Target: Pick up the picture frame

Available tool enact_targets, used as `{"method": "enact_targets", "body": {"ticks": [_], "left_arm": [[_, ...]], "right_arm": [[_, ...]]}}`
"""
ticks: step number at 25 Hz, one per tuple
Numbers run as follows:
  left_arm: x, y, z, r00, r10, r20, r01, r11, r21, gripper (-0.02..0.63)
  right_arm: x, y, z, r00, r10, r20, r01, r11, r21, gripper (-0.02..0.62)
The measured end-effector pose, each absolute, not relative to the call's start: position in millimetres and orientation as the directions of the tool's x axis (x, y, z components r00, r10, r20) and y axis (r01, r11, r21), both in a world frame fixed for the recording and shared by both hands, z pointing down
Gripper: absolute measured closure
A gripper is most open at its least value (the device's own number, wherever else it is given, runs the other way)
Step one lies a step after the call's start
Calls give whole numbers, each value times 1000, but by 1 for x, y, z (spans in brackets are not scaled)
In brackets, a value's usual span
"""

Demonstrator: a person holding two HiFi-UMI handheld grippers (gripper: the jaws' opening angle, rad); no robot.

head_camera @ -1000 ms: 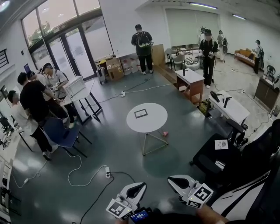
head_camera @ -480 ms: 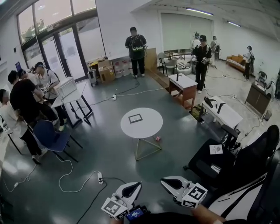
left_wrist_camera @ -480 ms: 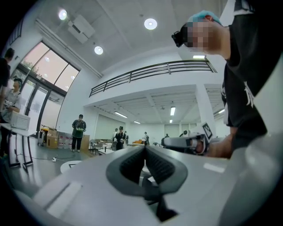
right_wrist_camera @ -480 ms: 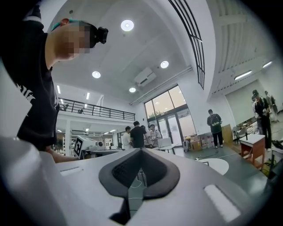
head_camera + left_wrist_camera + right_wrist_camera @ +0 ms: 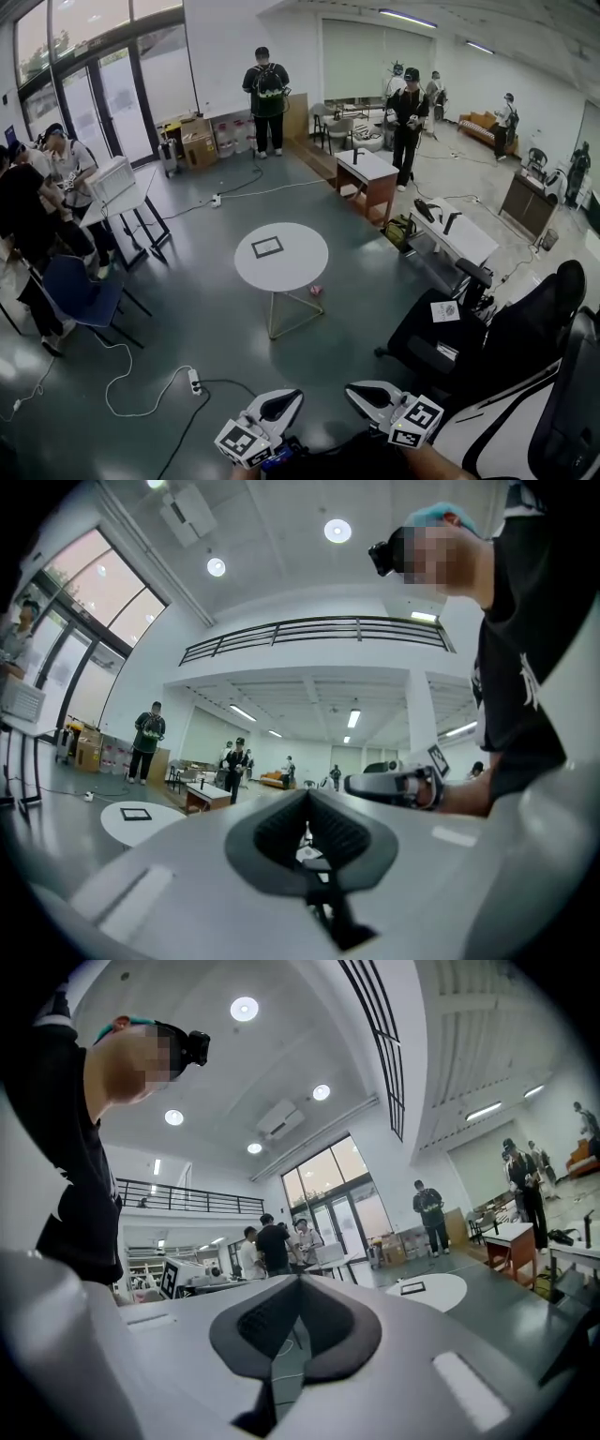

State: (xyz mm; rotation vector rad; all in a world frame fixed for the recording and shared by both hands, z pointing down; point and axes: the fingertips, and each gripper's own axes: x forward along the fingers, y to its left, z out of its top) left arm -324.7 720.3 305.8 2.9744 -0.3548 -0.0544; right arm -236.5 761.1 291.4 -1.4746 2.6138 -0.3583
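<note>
Well short of the round tabletop (image 5: 298,274), I hold my left gripper (image 5: 284,403) and right gripper (image 5: 364,394) level, jaws closed, empty. On that tabletop lies the picture frame (image 5: 267,247); a black chair (image 5: 487,328) stands right of it.

Glossy grey floor (image 5: 206,309); tall windows (image 5: 94,89)

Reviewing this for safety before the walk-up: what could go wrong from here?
The power strip lies on the floor toward the round table: a trip hazard. The picture frame lies flat there, so it may slide rather than lift. The left tongs and right tongs are shut and must open first.
</note>
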Motion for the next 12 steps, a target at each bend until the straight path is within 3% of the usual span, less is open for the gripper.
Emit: {"method": "enact_targets", "body": {"ticks": [12], "left_arm": [[-310, 662, 326, 957, -288, 27, -288, -942, 170, 603]], "right_arm": [[-219, 690, 309, -561, -827, 29, -801, 534, -270, 595]]}}
